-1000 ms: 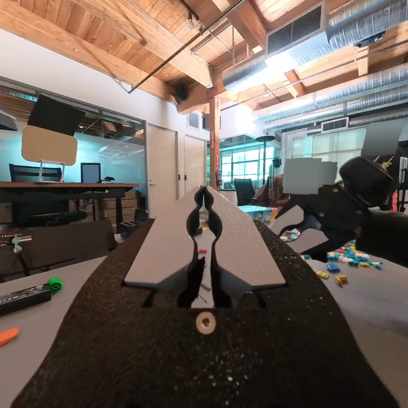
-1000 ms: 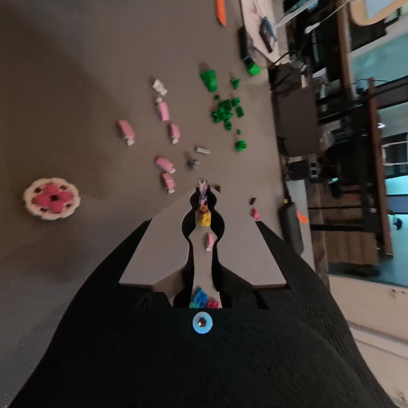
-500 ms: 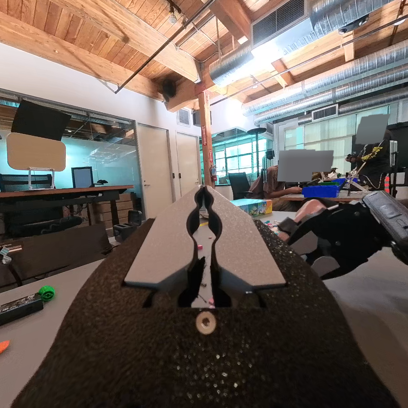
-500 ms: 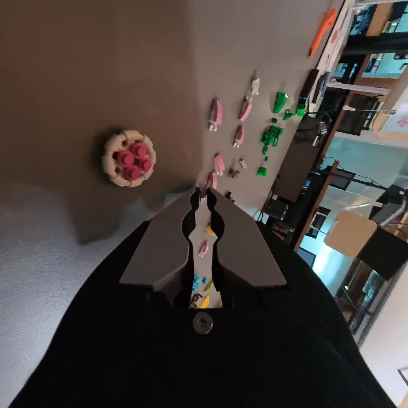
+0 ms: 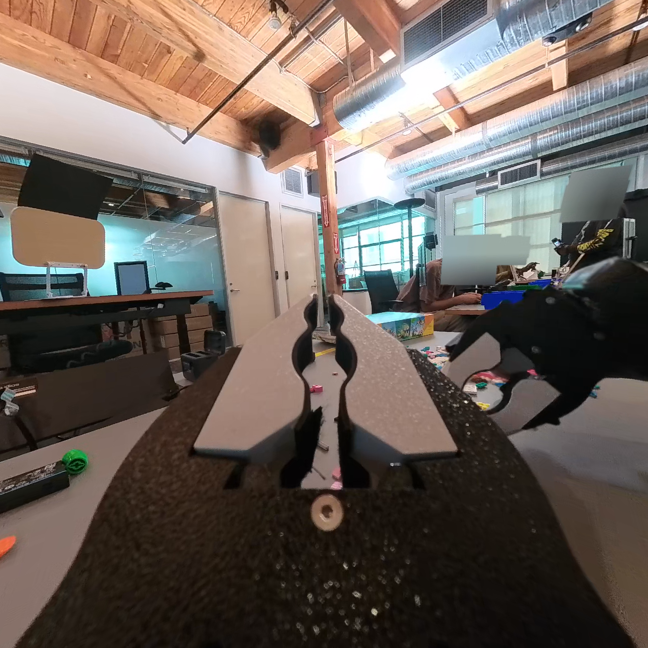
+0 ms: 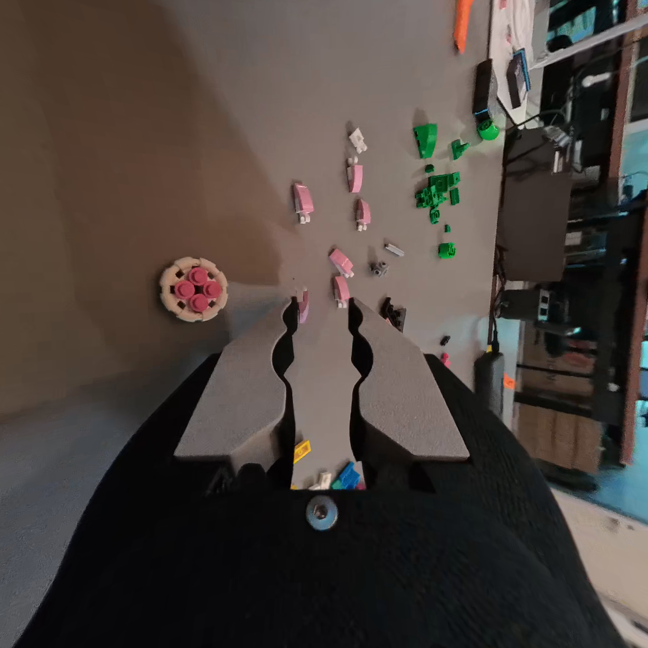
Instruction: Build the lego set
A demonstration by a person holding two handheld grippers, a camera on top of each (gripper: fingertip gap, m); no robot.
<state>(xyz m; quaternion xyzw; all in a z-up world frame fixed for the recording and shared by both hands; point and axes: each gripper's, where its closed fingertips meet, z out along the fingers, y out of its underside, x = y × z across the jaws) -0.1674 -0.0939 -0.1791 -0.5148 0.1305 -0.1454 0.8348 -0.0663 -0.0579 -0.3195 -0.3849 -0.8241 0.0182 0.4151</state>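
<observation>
Lego flower base (image 6: 193, 289) sits on the table (image 6: 140, 140) left of my right claw (image 6: 321, 305), whose fingers are spread, a pink petal (image 6: 303, 307) at one tip. Left claw (image 5: 323, 302) nearly together, empty. Next, probably fitting petals.

Bare table (image 6: 175, 140) left of pink pieces (image 6: 303, 200)

The right gripper (image 6: 321, 303) hangs above the grey counter (image 6: 210, 105) with its jaws parted and nothing clamped between them. A pink curved piece (image 6: 303, 307) lies at the inner edge of one fingertip; contact cannot be judged. A round tan assembly with four dark-pink studs (image 6: 193, 289) sits apart from the rest. Beyond the fingertips lie scattered pink pieces (image 6: 303, 201), with a cluster of green pieces (image 6: 436, 193) nearer the counter's edge. An orange piece (image 6: 462, 22) lies near a far corner.
</observation>
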